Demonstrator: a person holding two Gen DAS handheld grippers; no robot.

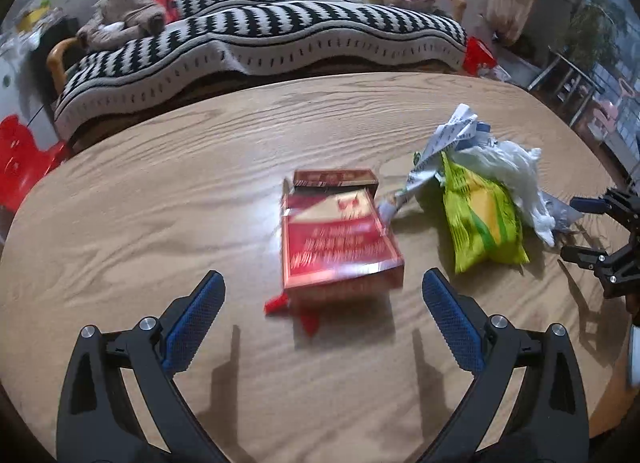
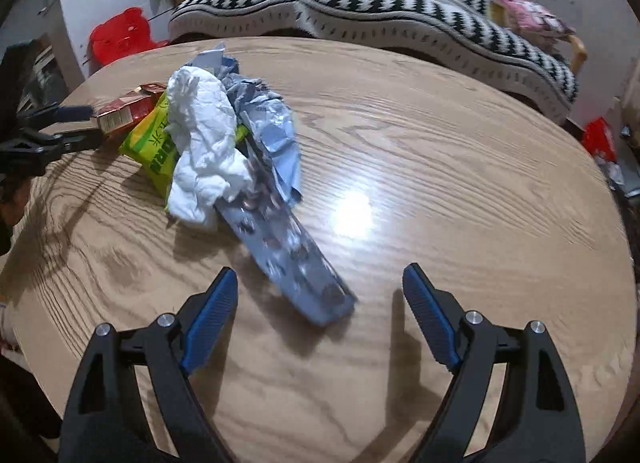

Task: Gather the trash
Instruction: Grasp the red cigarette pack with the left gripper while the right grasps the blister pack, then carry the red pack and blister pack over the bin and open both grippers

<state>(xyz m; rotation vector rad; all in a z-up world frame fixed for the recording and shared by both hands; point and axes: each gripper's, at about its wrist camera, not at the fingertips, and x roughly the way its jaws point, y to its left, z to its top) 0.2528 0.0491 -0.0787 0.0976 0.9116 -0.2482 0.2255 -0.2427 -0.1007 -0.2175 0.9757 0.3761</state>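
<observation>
Wooden table [image 1: 160,191] bears a red box [image 1: 336,239] just ahead of the left gripper's [image 1: 322,287] wide-open jaws.

Glossy wood table [image 1: 160,191], crumpled paper tissue [image 2: 200,135]

left gripper [image 1: 323,283] open-jawed, right gripper [image 2: 320,277] open-jawed

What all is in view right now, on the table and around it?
table: one, light wood, foreground
red box: one, lid open, table centre
snack bag: one, yellow-green, right of the box
crumpled tissue: one, white, atop the bag
long wrapper: one, pale blue, beside the tissue
sofa throw: one, black-white, behind the table
plush toy: one, tan, on the sofa
stool: one, red, floor
left claw: open, before the box
right claw: open, over the wrapper's end
</observation>
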